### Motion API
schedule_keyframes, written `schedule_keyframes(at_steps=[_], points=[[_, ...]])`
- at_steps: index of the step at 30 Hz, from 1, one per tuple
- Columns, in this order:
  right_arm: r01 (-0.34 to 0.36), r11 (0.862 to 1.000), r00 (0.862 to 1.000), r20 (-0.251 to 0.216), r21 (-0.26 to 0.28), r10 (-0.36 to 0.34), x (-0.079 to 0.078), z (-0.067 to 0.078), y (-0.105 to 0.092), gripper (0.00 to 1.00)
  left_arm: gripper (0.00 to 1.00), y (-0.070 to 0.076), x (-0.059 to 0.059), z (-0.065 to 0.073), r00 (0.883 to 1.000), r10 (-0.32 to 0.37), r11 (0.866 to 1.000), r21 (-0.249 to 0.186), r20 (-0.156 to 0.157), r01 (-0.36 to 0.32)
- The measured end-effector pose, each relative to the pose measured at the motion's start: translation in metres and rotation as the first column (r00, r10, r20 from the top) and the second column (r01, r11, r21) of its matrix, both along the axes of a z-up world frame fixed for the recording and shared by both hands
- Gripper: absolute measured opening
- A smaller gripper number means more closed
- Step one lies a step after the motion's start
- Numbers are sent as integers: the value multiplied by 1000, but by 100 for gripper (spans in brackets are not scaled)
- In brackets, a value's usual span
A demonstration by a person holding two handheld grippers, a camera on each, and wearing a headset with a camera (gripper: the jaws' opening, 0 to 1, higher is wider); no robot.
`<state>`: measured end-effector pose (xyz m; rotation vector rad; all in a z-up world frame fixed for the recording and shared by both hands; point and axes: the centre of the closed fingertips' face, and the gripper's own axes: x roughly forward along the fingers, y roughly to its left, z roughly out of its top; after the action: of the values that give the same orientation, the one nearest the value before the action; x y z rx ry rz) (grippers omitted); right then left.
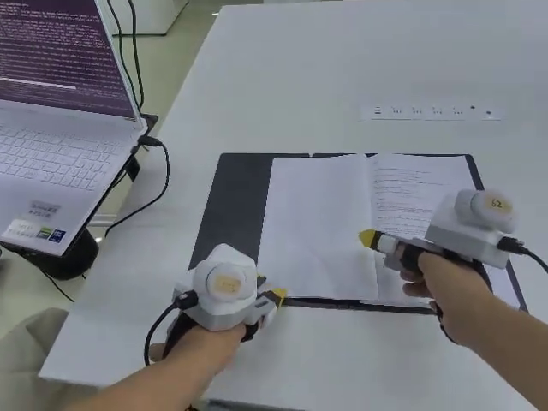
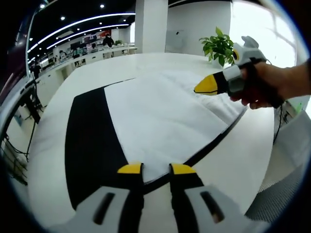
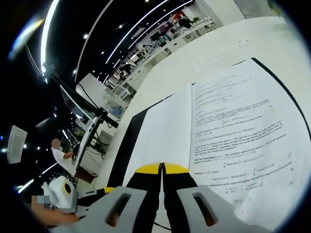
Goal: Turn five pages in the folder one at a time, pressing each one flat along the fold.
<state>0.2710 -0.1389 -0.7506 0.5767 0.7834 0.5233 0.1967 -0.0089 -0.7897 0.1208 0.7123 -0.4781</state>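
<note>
The folder (image 1: 231, 205) lies open toward the near edge of the desk (image 1: 342, 68), its black cover flat. A blank page (image 1: 317, 223) lies on its left half and a printed page (image 1: 419, 184) on the right. By the look of it, the step in hand is the pressing: a page is turned over and needs flattening at the fold (image 1: 370, 197).

The right gripper (image 1: 368, 239) sits at that fold, partway up from the folder's near edge. Its claw is pressed together, with nothing between the yellow tips, as its own view shows (image 3: 161, 168). The right hand (image 1: 445, 278) wraps the handle, and the forearm comes in from the near right corner of the desk. The gripper points left across the paper. I cannot tell whether the tips actually bear on the sheet.

The left gripper (image 1: 274, 298) waits by the folder's near edge, its claw slightly spread (image 2: 156, 168) and gripping nothing. The left hand is low, close to the desk's near edge. A laptop (image 1: 60, 128) stands by the left edge.

Next, I judge the closed tips should run along the fold with light, even pressure. Then one gripper must lift only the top printed sheet by its free edge.
</note>
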Motion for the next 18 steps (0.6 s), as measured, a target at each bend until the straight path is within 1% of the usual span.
schedule_keyframes(at_steps=[1, 2, 4, 6, 8, 9, 10, 11, 13, 14, 18], points=[[8, 1000, 1000, -3, 5, -8, 3, 0, -1, 0, 18, 0, 0, 0, 1000, -6, 1000, 2, 10, 6], [11, 1000, 1000, -8, 8, -11, 5, -1, -2, 0, 17, 1, 1, 1, 1000, -4, 1000, 1, 11, 4], [10, 1000, 1000, -27, 26, -9, 8, -3, -1, 0, 16, 2, 3, 1, 1000, -18, 1000, 22, 23, 18], [15, 999, 999, -49, 39, -13, 11, -4, 0, 0, 16, 1, 2, 1, 999, -24, 999, 26, 23, 23], [42, 996, 997, -70, 76, -37, 16, -3, 1, 0, 16, 2, 2, 0, 999, -25, 999, 24, 26, 25], [49, 995, 996, -81, 86, -42, 24, -8, -1, 0, 16, 2, 2, 0, 999, -26, 999, 23, 30, 26], [56, 994, 995, -93, 95, -47, 26, -8, 0, 0, 16, 2, 1, 1, 999, -27, 999, 22, 36, 26], [55, 994, 995, -94, 98, -46, 31, -10, -1, 0, 16, 2, 2, 1, 999, -23, 1000, 18, 35, 23], [72, 991, 992, -111, 115, -59, 39, -14, -1, 0, 16, 1, 2, 1, 999, -26, 999, 24, 38, 25], [87, 988, 991, -117, 128, -72, 46, -15, -2, 0, 16, 1, 1, 2, 999, -26, 999, 25, 37, 25], [137, 978, 983, -147, 160, -114, 62, -22, -6, 0, 16, 2, 1, 2, 999, -27, 999, 27, 38, 26]])
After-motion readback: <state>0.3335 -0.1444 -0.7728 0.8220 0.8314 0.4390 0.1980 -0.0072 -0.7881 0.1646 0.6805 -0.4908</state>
